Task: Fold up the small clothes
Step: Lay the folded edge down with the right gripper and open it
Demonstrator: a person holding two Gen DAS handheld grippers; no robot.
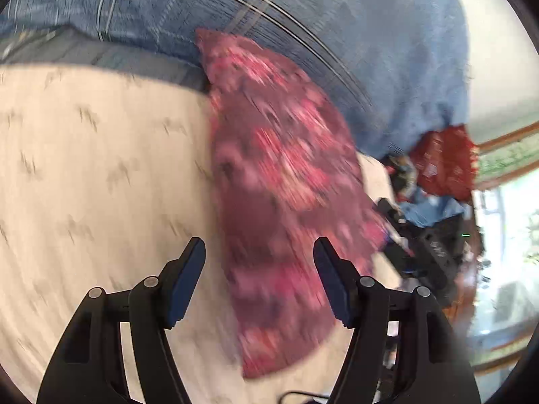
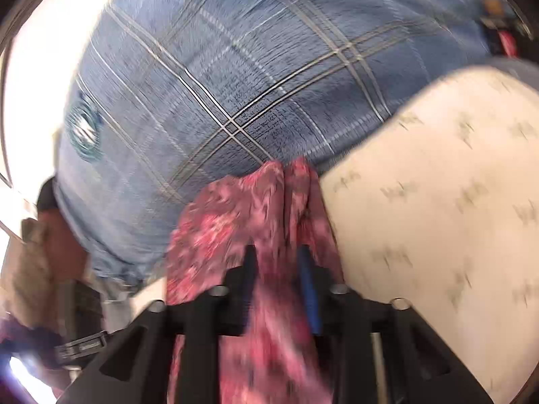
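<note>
While both views are smeared by motion, the layout reads clearly enough. Red patterned garment (image 1: 283, 181) lies as a long strip on the cream bed sheet (image 1: 84, 168), its far end reaching the blue plaid blanket (image 1: 303, 17) and its near end running between the 2 grippers.

Left gripper (image 1: 259, 276): jaws spread wide, nothing between the pads, fabric below and ahead of them, apparently untouched.

Right gripper (image 2: 278, 269): jaws part-closed with a bunched fold of the garment (image 2: 235, 215) running up between them. Whether the pads actually press the cloth cannot be told; the blur hides the contact, and the cloth hangs loosely past both fingers.

Risks from here, as judgement only:
1. Right grip may be slack. If the hand travels fast, the thin cloth could slide out and drop in a heap, losing the fold line.
2. Cloth is gathered into a rope at the right jaws, not flat. Folding from that state would likely trap wrinkles or give a skewed edge.
3. Left jaws closing low could pinch the sheet together with the garment and drag it.
4. Far end sits against the blanket; a pull could snag there.
5. Clutter (image 1: 438, 175) lies near at the bed's edge, beside the garment.
</note>
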